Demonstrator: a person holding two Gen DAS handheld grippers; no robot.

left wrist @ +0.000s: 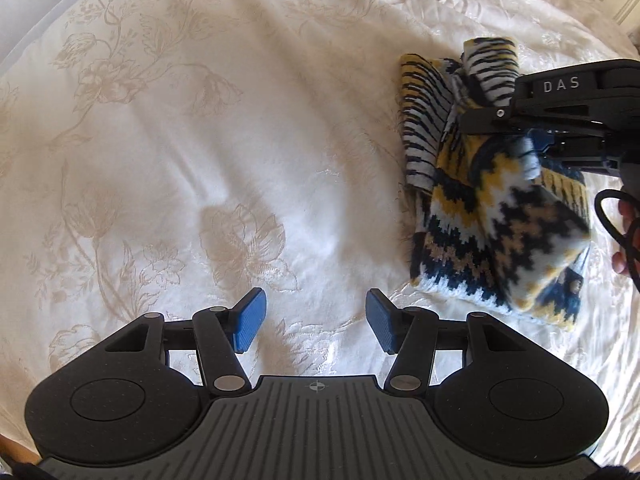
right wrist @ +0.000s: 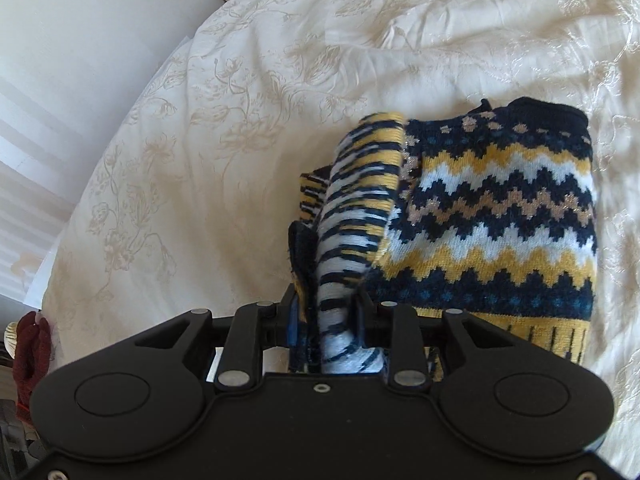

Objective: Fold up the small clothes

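The right gripper (right wrist: 328, 320) pinches the sweater's (right wrist: 500, 216) sleeve (right wrist: 360, 208). The left gripper (left wrist: 316, 320) gapes wide beside the sweater. Thick knit could slip free mid-fold.

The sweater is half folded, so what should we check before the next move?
1. Right tongs gripping a sweater flap: ok, shut on striped knit.
2. Left tongs free: ok, open, nothing between them.
3. Left tongs near the sweater: not ok, apart from it, over bare bedspread.
4. Sweater body flat: ok, it lies on the bedspread.
5. Flap lined up with the far edge: cannot tell, the flap is bunched and lifted.
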